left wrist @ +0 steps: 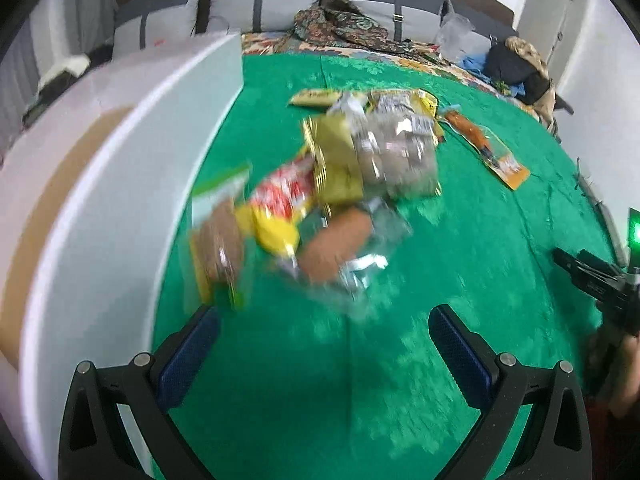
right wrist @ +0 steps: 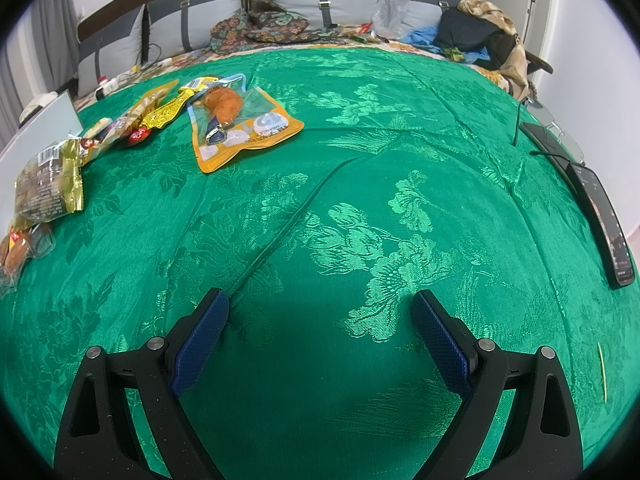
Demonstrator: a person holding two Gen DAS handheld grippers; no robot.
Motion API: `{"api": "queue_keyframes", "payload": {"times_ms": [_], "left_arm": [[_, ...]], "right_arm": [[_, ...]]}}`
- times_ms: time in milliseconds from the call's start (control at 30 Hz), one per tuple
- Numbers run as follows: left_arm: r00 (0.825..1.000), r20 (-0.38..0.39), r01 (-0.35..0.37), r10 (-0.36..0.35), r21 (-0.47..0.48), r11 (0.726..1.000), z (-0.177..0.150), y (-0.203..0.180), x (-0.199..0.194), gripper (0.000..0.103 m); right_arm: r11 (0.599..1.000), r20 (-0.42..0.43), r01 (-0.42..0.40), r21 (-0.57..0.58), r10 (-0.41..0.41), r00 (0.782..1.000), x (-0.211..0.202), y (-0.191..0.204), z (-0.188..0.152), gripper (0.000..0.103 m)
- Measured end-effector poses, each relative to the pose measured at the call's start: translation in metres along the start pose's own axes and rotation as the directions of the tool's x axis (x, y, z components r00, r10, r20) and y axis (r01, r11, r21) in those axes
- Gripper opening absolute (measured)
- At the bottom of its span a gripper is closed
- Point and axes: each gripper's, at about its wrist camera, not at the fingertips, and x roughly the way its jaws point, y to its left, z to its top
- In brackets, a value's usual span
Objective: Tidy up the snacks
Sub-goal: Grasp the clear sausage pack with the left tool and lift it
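Several snack packets lie in a loose pile on the green cloth (left wrist: 460,240). In the left wrist view a red and yellow packet (left wrist: 280,204), a clear-wrapped brown bun (left wrist: 336,244), a gold bag of round cakes (left wrist: 392,152) and an orange pouch (left wrist: 488,148) show, blurred. My left gripper (left wrist: 324,344) is open and empty, just short of the pile. My right gripper (right wrist: 320,328) is open and empty over bare cloth. The orange pouch (right wrist: 244,128) and gold bag (right wrist: 48,184) lie far to its upper left.
A white box (left wrist: 100,184) with a brown inside stands left of the pile. A phone (right wrist: 604,220) and a dark cable lie at the cloth's right edge. Pillows, clothes and bags sit at the back of the bed (right wrist: 280,28). The right hand-held gripper (left wrist: 600,280) shows at the right edge of the left wrist view.
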Motion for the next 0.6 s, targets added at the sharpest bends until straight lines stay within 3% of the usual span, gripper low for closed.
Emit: {"api": "queue_keyframes", "payload": {"times_ms": [133, 200, 267, 333, 400, 467, 600], "left_arm": [[0.999, -0.036, 0.029, -0.024, 0.121, 0.992, 0.023, -0.018, 0.019, 0.098], [0.998, -0.069, 0.016, 0.000, 0.224, 0.974, 0.034, -0.036, 0.036, 0.088], [0.995, -0.104, 0.016, 0.012, 0.264, 0.964, 0.040, -0.043, 0.051, 0.081], [0.990, -0.135, 0.001, 0.041, 0.293, 0.956, 0.044, -0.050, 0.067, 0.080], [0.991, -0.120, -0.019, 0.060, 0.319, 0.948, 0.043, -0.056, 0.071, 0.078], [0.991, -0.116, -0.019, 0.059, 0.321, 0.947, 0.041, -0.060, 0.068, 0.070], [0.987, -0.162, 0.065, -0.015, 0.309, 0.949, 0.023, -0.069, 0.050, 0.064]], "right_arm": [[1.000, 0.000, 0.000, 0.000, 0.000, 1.000, 0.000, 0.001, 0.000, 0.095], [1.000, 0.000, 0.000, 0.000, 0.000, 1.000, 0.000, 0.000, 0.000, 0.095], [1.000, 0.000, 0.000, 0.000, 0.000, 1.000, 0.000, 0.001, 0.000, 0.095], [1.000, 0.000, 0.000, 0.000, 0.000, 1.000, 0.000, 0.000, 0.000, 0.095], [1.000, 0.000, -0.001, 0.001, 0.001, 1.000, 0.000, 0.000, 0.000, 0.095], [1.000, 0.000, -0.001, 0.001, 0.001, 1.000, 0.000, 0.001, 0.000, 0.095], [1.000, 0.000, -0.001, 0.001, 0.001, 1.000, 0.000, 0.000, 0.000, 0.095]]}}
